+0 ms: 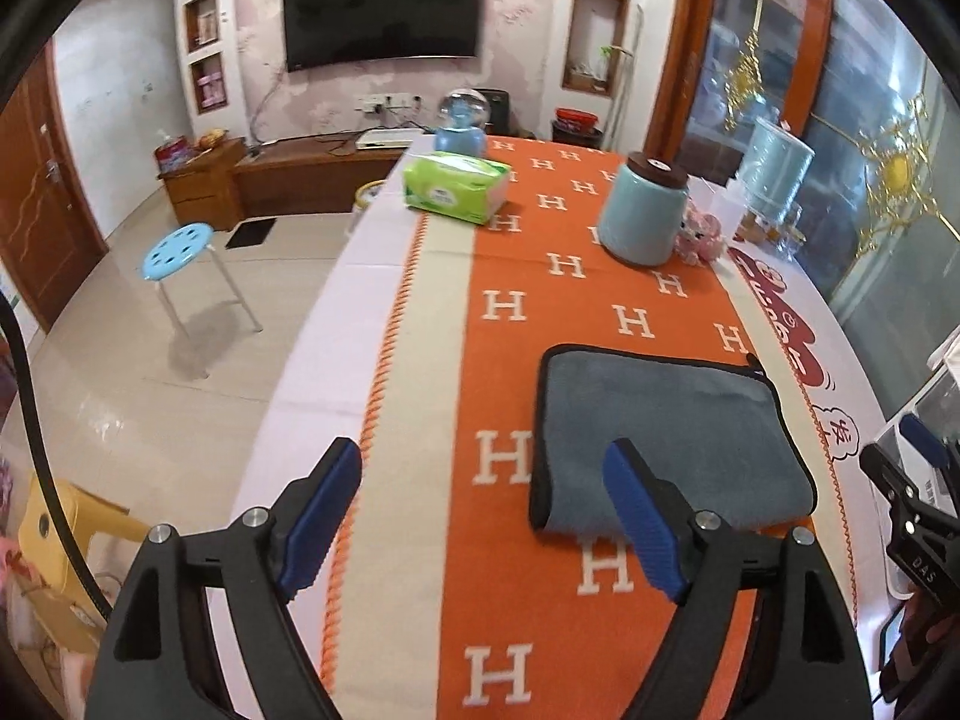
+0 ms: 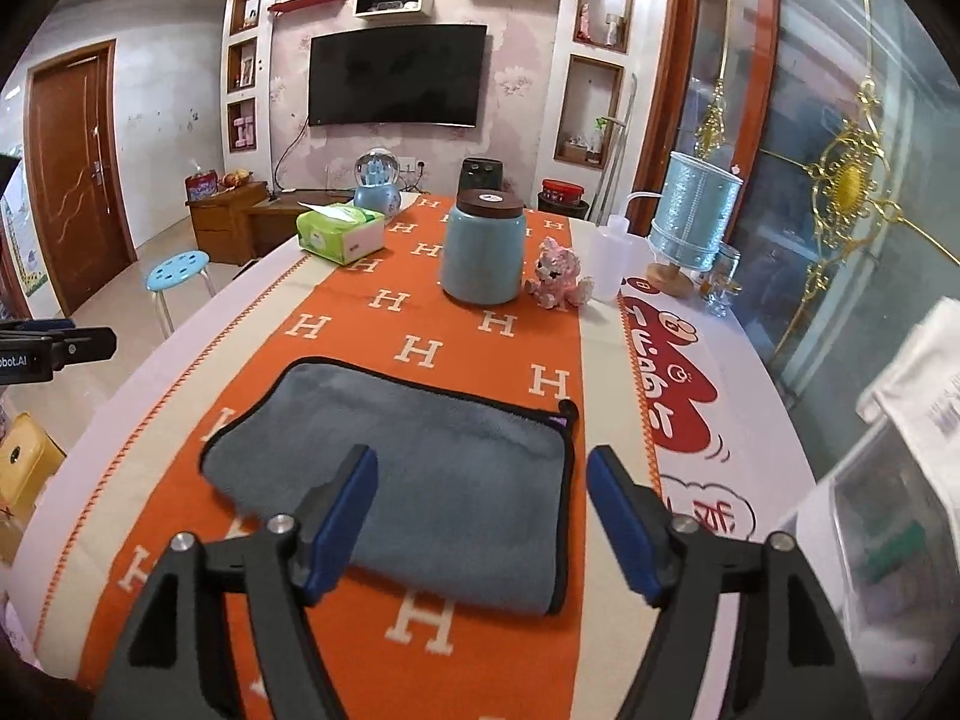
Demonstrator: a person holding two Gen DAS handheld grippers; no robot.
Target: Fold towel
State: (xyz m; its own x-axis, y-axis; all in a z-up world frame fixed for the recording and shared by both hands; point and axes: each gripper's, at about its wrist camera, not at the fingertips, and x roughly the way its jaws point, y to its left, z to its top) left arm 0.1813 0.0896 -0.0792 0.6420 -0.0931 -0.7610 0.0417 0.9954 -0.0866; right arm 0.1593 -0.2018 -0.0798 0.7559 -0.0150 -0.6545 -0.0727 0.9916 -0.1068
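Ahead of the right gripper (image 2: pixel 482 480), between and beyond its wide-spread jaws: grey towel (image 2: pixel 414 468), folded flat on the orange H-patterned runner (image 2: pixel 420 276), seemingly squared for another fold. Off right of the left gripper (image 1: pixel 483 480), likewise wide, gripping nothing.

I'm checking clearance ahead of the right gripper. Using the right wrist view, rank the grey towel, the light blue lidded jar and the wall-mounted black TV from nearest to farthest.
1. Grey towel with black trim, lying just beyond the open right gripper.
2. Light blue lidded jar, mid-table on the orange runner.
3. Wall-mounted black TV, on the far wall.
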